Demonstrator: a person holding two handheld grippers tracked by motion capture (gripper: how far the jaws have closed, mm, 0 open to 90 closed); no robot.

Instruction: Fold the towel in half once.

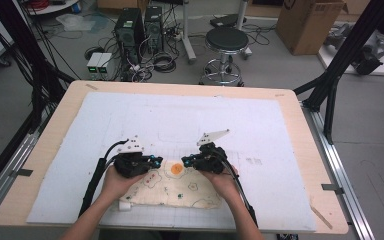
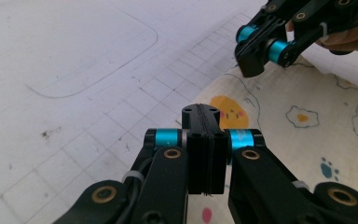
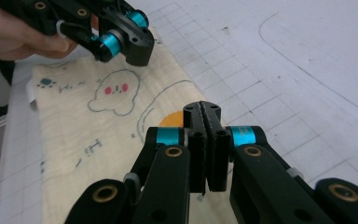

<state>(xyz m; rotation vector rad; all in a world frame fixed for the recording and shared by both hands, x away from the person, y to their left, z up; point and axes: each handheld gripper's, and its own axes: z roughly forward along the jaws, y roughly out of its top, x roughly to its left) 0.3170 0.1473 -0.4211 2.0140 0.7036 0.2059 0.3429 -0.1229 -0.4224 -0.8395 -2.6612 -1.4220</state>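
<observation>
A cream cloth (image 1: 180, 192) printed with small cartoon figures and an orange yolk (image 1: 176, 170) lies flat near the table's front edge. Two hands hold the grippers tip to tip over its far edge. My left gripper (image 1: 152, 162) is shut, and its own view shows the jaws (image 2: 200, 112) pressed together above the cloth (image 2: 307, 135) with nothing between them. My right gripper (image 1: 186, 162) is shut too, its closed tips (image 3: 203, 110) just above the cloth (image 3: 84, 140) beside the yolk. Each gripper view shows the other gripper farther off, the right gripper (image 2: 251, 65) and the left gripper (image 3: 137, 49).
A white gridded mat (image 1: 180, 120) covers most of the wooden table (image 1: 55, 130). Beyond the far edge stand a black stool (image 1: 226, 40), computer towers (image 1: 130, 27) with cables, and a cardboard box (image 1: 307, 22). Black frame posts (image 1: 340, 55) rise at the right.
</observation>
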